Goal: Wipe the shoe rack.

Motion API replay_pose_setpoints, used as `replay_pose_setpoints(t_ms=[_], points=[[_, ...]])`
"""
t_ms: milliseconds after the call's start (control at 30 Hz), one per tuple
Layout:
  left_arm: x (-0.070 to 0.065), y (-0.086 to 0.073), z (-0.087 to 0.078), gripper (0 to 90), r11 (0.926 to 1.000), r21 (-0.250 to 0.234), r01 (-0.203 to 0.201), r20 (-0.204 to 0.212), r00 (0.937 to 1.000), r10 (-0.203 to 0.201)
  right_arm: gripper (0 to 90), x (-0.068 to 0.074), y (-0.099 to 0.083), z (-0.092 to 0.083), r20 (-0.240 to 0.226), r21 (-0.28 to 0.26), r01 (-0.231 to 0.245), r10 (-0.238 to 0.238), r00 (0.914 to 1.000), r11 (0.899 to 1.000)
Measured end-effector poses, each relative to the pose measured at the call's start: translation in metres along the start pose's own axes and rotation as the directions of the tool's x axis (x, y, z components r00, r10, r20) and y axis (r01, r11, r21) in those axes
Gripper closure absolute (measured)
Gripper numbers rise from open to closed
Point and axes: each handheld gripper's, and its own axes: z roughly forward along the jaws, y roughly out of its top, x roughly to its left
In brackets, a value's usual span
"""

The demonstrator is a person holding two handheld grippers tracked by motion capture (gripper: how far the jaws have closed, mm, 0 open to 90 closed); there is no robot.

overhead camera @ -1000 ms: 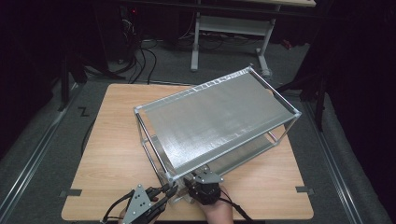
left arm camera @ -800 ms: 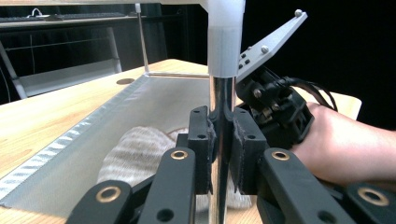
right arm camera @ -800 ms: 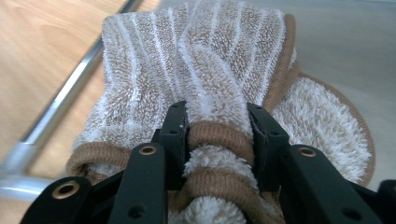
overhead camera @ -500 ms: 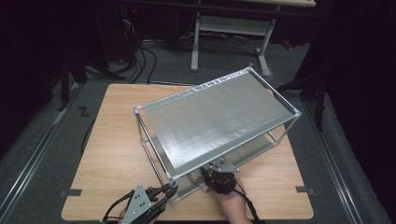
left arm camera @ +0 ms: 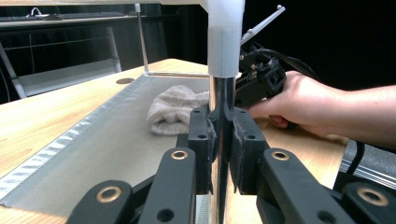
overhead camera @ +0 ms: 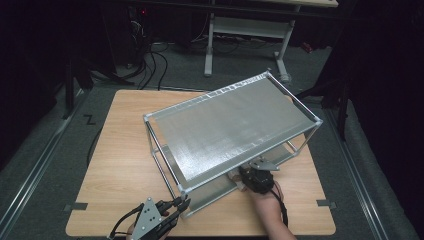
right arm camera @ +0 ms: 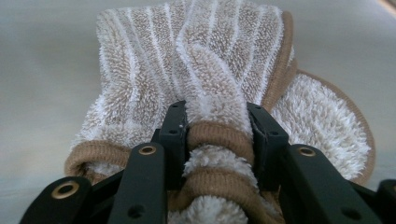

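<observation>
Now the right tool [right arm camera: 217,126] grips a beige striped terry towel [right arm camera: 205,70]; at seven o'clock, the left tool [left arm camera: 220,140] clamps the rack's chrome corner post [left arm camera: 220,98].

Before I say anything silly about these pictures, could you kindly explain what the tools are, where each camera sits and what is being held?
A person works at a wooden table with a hand-held two-jaw gripper in each hand. The high view looks down from above; each gripper view looks along that tool's own black jaws. On the table stands a two-level metal shelf rack. The left gripper is clamped on the rack's shiny corner post, apparently steadying it. The right gripper pinches a bunched beige striped towel, which lies on the rack's lower shelf. In the left gripper view you also see the right hand reaching in.
</observation>
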Motion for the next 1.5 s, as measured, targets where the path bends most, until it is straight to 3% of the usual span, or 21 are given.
replay_pose_setpoints(t_ms=[67,100,133,233,400,433,533,700,833,1233,1500], points=[[0.000,0.000,0.000,80.1,1.0000,0.000,0.000,0.000,1.0000,0.000,63.8,-0.011,0.000,0.001,0.025,0.003,-0.013,0.013,0.9996,1.000],[0.000,0.000,0.000,80.0,1.0000,-0.001,0.001,0.000,1.0000,-0.001,63.8,-0.018,0.001,0.001,0.041,0.002,0.011,-0.011,0.9991,1.000],[0.000,0.000,0.000,80.0,1.0000,-0.001,-0.002,-0.001,1.0000,0.002,63.8,-0.022,0.001,0.001,0.055,0.008,-0.019,0.019,0.9983,1.000],[0.000,0.000,0.000,80.0,1.0000,-0.001,-0.003,-0.002,1.0000,0.003,63.8,-0.040,0.001,0.002,0.091,0.013,-0.033,0.032,0.9954,0.999],[0.000,0.000,0.000,80.1,1.0000,0.000,-0.004,-0.003,1.0000,0.004,64.0,-0.065,-0.001,0.002,0.147,0.002,-0.068,0.067,0.9869,0.998],[0.000,0.000,0.000,80.1,1.0000,0.000,-0.003,-0.003,1.0000,0.003,64.0,-0.071,-0.001,0.002,0.156,0.000,-0.054,0.053,0.9863,0.999],[0.000,0.000,0.000,80.1,1.0000,0.000,-0.003,-0.003,1.0000,0.003,64.0,-0.083,-0.001,0.001,0.197,0.007,-0.071,0.068,0.9781,0.997],[0.000,0.000,-0.001,80.2,1.0000,0.000,-0.005,-0.005,1.0000,0.005,63.9,-0.104,-0.002,-0.001,0.242,0.012,-0.099,0.093,0.9659,0.995],[0.000,0.000,-0.001,80.2,1.0000,0.000,0.000,-0.005,1.0000,0.000,63.4,-0.116,-0.004,-0.003,0.251,0.004,-0.103,0.099,0.9628,0.995],[0.001,-0.001,-0.001,80.2,1.0000,-0.004,0.007,-0.003,1.0000,-0.007,65.6,-0.115,-0.007,-0.001,0.241,-0.022,-0.113,0.115,0.9637,0.993],[0.001,-0.001,0.000,80.1,1.0000,-0.006,0.008,-0.001,1.0000,-0.008,71.0,-0.095,-0.007,-0.006,0.171,-0.038,-0.099,0.104,0.9799,0.994]])
